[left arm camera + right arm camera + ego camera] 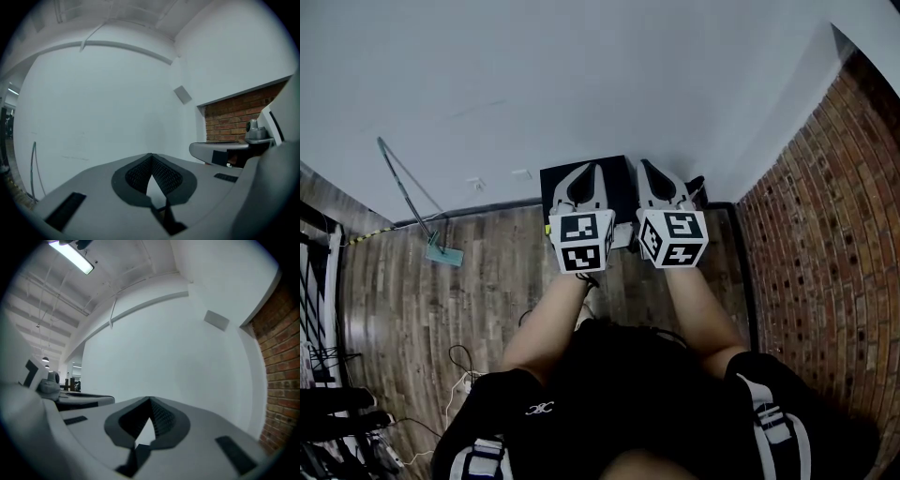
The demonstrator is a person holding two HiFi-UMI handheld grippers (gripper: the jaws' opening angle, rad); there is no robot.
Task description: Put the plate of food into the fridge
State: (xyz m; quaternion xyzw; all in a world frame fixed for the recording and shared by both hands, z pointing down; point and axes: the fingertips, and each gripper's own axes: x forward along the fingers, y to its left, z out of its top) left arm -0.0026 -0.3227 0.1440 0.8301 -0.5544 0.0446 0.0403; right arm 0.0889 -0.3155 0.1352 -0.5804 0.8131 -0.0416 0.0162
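Observation:
No plate of food shows in any view. In the head view my left gripper and right gripper are held side by side at arm's length, both pointing level at a white wall. Beneath them on the floor against the wall stands a black box-shaped unit, seen from above and mostly hidden by the grippers. In the left gripper view the left gripper has its tips meeting with nothing between them. The right gripper in its own view looks the same, tips together and empty.
A long-handled mop leans on the white wall at left, its head on the wood floor. A brick wall runs along the right. Cables lie on the floor at lower left, beside dark equipment.

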